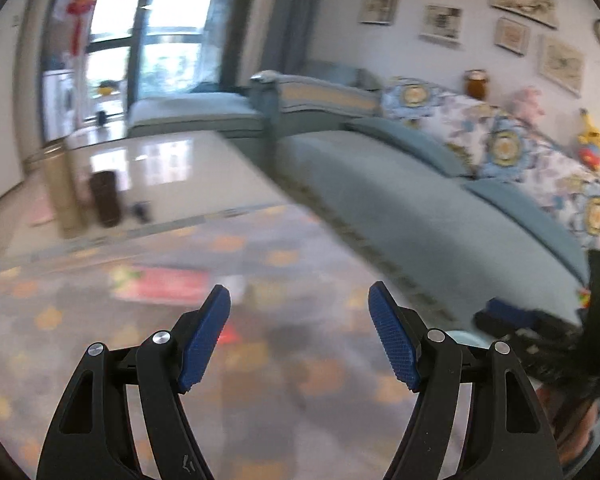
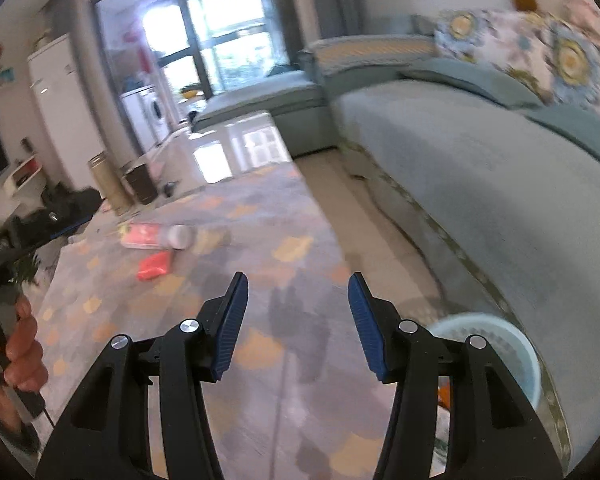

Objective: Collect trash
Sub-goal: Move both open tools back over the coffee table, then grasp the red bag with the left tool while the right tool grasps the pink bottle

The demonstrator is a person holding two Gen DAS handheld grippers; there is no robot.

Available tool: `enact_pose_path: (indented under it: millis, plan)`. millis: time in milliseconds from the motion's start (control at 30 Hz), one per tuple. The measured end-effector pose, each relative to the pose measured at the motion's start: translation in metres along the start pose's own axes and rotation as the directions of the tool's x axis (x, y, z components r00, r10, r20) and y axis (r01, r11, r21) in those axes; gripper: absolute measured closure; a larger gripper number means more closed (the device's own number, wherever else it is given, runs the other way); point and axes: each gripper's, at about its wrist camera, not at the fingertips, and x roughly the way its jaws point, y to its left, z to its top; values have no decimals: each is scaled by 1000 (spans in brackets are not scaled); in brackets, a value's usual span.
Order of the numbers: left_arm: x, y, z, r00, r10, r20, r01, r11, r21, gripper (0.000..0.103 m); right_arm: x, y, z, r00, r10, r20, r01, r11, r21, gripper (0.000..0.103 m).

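Both tools hang above the patterned rug [image 2: 260, 248] with nothing between their fingers. The left tool [image 1: 299, 336] has its blue pads spread wide apart over the grey and orange pattern, and the right tool [image 2: 298, 320] is likewise held wide, empty.

The trash lies on the rug ahead of them. From the right wrist view a red and white packet [image 2: 144, 235] lies flat, with a pale round bottle [image 2: 180, 236] lying just beside its right end; whether the two touch is too blurred to tell. A little nearer sits a small red wrapper [image 2: 155, 265], apart from the packet. From the left wrist view the packet [image 1: 160, 283] shows as a smeared red and green shape just beyond the left finger, and a bit of red [image 1: 227, 334] peeks out beside that finger's pad.

A light blue bin [image 2: 500, 344] stands on the floor by the right tool, close against the edge of the grey-blue sofa [image 2: 480, 168]; something orange shows low inside it, partly hidden by the finger. Flowered cushions [image 1: 500, 136] line the sofa back.

Farther off, on the shiny floor past the rug, a tall gold cylinder [image 2: 110, 182] and a dark bin [image 2: 140, 184] stand side by side. At the left edge of the right wrist view, the person's hand [image 2: 16, 344] grips the handle of the other tool.
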Motion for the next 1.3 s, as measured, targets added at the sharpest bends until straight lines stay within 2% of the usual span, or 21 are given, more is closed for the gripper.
enact_pose_path:
  millis: [67,167,300,400,500,533,600,667,767,933,1033,1100,1167,1200,1300]
  plan:
    - [-1,28,-2,998,60,-2,-60,998,-23,33,14,19,4,1000,28,4,-27,999,-20,54]
    - [0,66,-5,994,106,-16,-107,992,-65,33,41,42,9,998,62,10,-61,998,-28,55]
    - [8,92,-4,980,193,-50,-195,980,-41,33,90,68,4,998,62,-33,-64,996,-68,55]
    - [-1,110,3,978,197,-61,-199,980,-28,33,125,72,-11,994,54,-96,-61,996,-72,55]
    - [-8,113,-2,974,214,-72,-212,977,22,31,139,68,-27,990,45,-132,-53,997,-63,55]
    - [-6,115,-6,974,209,-83,-207,978,32,28,137,68,-26,991,52,-121,-61,996,-67,55]
    - [7,113,-13,983,151,-104,-148,988,30,25,132,70,-27,994,55,-91,-62,995,-72,54]
    - [32,106,-22,986,93,-140,-90,995,33,23,138,70,-29,991,49,-127,-59,995,-78,54]
    - [75,89,-34,978,84,-192,-73,995,63,23,135,74,-30,992,54,-115,-65,993,-98,54]
    - [124,91,-36,973,43,-227,-37,999,28,23,133,76,-29,993,54,-102,-66,991,-112,54]
    - [142,93,-39,964,-36,-265,35,999,-10,24,130,74,-28,998,10,-66,-16,995,-99,54]
    - [147,86,-47,944,-113,-310,113,993,-18,24,132,72,-27,998,8,-66,-14,996,-89,54]
    - [144,75,-56,931,-159,-328,172,985,11,24,131,70,-26,998,1,-59,-6,997,-82,54]
    - [140,69,-60,931,-162,-327,184,982,38,24,131,70,-26,998,1,-59,-6,997,-82,54]
    - [144,58,-66,940,-99,-326,136,986,93,24,131,72,-27,998,7,-55,-12,996,-90,54]
